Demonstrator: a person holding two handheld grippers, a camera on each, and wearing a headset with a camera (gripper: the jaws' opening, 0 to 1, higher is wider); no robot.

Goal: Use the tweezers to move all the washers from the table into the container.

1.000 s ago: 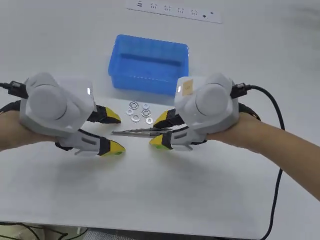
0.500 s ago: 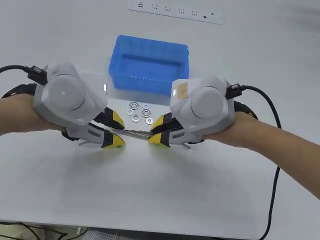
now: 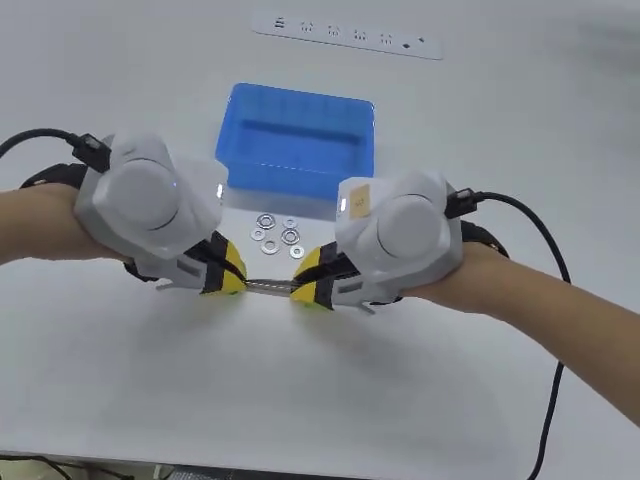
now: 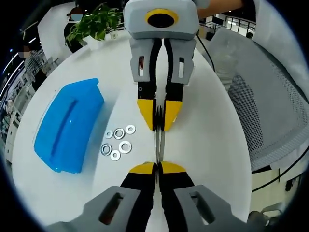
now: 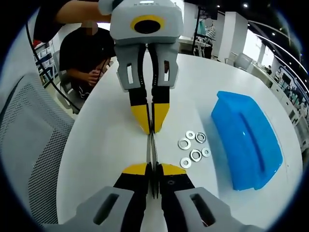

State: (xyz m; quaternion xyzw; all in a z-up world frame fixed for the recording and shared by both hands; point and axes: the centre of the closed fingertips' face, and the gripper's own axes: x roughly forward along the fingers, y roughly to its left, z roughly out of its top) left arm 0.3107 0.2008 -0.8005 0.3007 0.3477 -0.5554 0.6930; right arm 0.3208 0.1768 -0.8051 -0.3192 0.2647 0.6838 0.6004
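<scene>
Just on the person's side of the small silver metal washers (image 3: 275, 235) on the white table (image 3: 480, 110), the slim steel tweezers (image 3: 268, 287) are pinched at opposite ends by the left gripper (image 3: 228, 279) and right gripper (image 3: 305, 290), both w/ jaws closed on the tool. Step looks like a re-grip, so one side should hold firm while the other shifts to squeeze across the arms, w/o twisting, before reaching for the washers beside the blue rectangular plastic container (image 3: 297, 176). Tweezers' long axis runs left-right across the person, approx parallel to the container's near wall; which end is the pointed one can't be told.
</scene>
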